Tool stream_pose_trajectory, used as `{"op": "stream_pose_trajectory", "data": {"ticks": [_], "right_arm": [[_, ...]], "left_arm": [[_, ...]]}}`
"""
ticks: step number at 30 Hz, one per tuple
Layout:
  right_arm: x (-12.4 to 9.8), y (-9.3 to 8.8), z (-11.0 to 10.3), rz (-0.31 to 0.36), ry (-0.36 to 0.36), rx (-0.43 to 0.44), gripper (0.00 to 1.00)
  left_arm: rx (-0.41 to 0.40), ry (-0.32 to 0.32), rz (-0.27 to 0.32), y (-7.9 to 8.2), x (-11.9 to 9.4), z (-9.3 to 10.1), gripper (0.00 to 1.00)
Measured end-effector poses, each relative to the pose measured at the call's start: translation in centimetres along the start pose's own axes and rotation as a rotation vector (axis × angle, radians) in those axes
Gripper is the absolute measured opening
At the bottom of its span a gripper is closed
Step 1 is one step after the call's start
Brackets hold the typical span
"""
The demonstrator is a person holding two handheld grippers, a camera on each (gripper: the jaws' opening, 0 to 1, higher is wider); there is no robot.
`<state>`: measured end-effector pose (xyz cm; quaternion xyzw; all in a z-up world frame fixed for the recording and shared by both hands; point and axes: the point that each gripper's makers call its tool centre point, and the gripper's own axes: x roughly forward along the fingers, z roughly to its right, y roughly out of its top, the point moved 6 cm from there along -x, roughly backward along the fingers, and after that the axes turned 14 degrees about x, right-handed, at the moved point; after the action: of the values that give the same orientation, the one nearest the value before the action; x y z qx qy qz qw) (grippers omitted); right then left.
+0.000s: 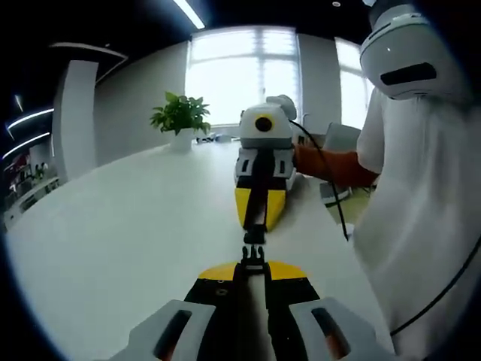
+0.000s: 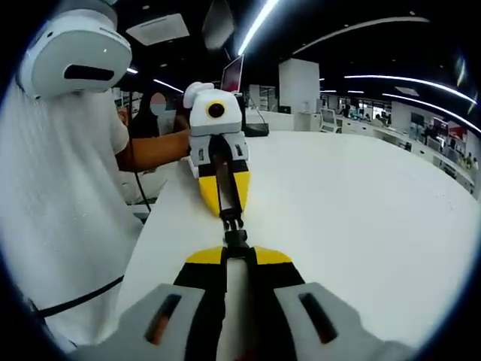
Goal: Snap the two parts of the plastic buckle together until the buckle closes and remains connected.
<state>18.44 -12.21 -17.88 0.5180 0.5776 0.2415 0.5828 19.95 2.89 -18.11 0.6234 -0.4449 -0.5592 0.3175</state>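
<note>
Both grippers, left [image 1: 253, 265] and right [image 2: 236, 242], were clamped on small black plastic buckle halves [image 1: 254, 235], seemingly barely apart, so pressing straight along one axis looked best.

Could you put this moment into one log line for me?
left gripper: shut on buckle half | right gripper: shut on other half | halves nearly touching over table
</note>
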Motion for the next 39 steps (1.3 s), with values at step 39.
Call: {"op": "stream_pose_trajectory", "data": {"ticks": [39], "right_arm": [[0.99,0.61,-0.02,-0.007,0.041,-0.03,0.11]], "left_arm": [[0.0,-0.036,-0.009,0.18,0.44,-0.22,0.09]]}}
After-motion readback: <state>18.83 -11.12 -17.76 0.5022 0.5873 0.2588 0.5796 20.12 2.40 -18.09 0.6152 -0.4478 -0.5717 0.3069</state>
